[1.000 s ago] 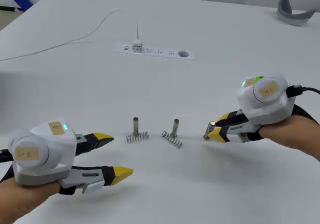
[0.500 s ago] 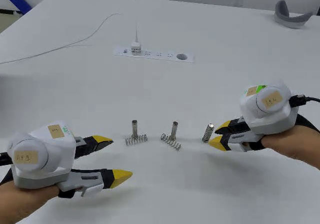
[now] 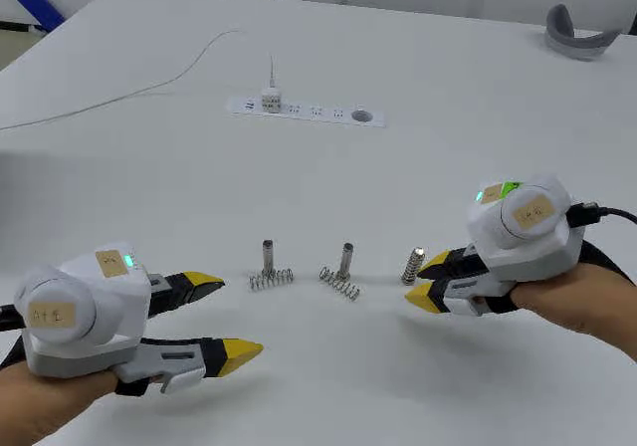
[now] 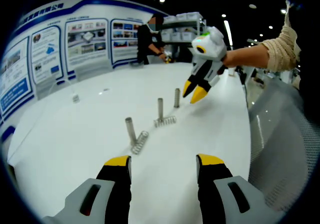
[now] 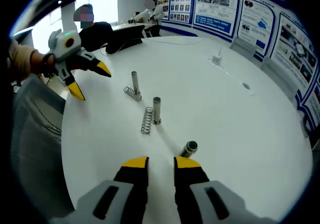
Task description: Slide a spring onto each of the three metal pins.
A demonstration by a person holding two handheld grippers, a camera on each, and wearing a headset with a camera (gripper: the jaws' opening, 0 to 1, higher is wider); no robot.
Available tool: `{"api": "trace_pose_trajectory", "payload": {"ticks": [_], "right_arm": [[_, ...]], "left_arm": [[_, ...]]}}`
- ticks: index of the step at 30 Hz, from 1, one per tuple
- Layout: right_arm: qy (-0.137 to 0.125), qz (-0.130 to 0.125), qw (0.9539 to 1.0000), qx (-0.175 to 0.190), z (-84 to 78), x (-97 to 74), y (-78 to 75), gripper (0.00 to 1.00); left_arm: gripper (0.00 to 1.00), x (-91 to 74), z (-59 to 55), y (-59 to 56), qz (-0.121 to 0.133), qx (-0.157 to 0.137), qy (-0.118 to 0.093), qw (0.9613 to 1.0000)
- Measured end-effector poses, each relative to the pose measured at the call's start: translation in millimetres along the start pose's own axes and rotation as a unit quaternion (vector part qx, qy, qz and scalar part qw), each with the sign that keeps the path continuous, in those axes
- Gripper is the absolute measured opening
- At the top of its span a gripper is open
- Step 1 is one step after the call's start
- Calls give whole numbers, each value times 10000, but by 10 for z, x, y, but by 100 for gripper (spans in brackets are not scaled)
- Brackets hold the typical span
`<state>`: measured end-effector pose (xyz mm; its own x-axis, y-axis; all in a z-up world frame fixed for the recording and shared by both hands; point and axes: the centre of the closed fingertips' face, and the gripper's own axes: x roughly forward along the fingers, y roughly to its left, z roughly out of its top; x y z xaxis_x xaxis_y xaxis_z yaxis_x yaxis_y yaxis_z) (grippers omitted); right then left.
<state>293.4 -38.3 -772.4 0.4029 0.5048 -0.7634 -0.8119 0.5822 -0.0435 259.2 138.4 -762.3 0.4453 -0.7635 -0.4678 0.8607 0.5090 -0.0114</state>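
The left gripper (image 3: 224, 317) has its jaws spread wide. Nothing sits between them and nothing touches them, and they hang over bare bench (image 3: 149, 187). The right gripper (image 3: 426, 280) has its jaws only a little apart, a narrow gap that is also empty.

In the right gripper view the right pin (image 5: 189, 148) is seen almost end-on, so its coils are hard to make out. From there I cannot tell whether a yellow tip brushes it. The head view shows a sliver of bench between the tips and the pin. The left forearm is cut off by the lower edge of the head view, and each gripper's white body covers most of the hand holding it.

Three pins stand upright in a row on the bench between the two grippers. The right pin (image 3: 413, 265) wears a spring around it and stands just ahead of the right gripper's tips. The middle pin (image 3: 345, 259) is bare, and a loose spring (image 3: 339, 283) lies on its side at its foot. The left pin (image 3: 268, 254) is bare as well, with a second loose spring (image 3: 272, 279) lying against its base. That pin stands nearest the left gripper, ahead of the wide jaws and well clear of them.
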Motion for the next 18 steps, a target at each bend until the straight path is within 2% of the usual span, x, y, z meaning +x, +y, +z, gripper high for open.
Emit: {"api": "trace_pose_trajectory", "payload": {"ticks": [9, 18], "right_arm": [[-63, 121, 9999, -77, 99, 102, 148, 21], [-115, 185, 9997, -125, 227, 224, 219, 20]], "left_arm": [[53, 3, 9, 0, 6, 0, -13, 10000], [52, 5, 5, -10, -10, 5, 11, 10000]]}}
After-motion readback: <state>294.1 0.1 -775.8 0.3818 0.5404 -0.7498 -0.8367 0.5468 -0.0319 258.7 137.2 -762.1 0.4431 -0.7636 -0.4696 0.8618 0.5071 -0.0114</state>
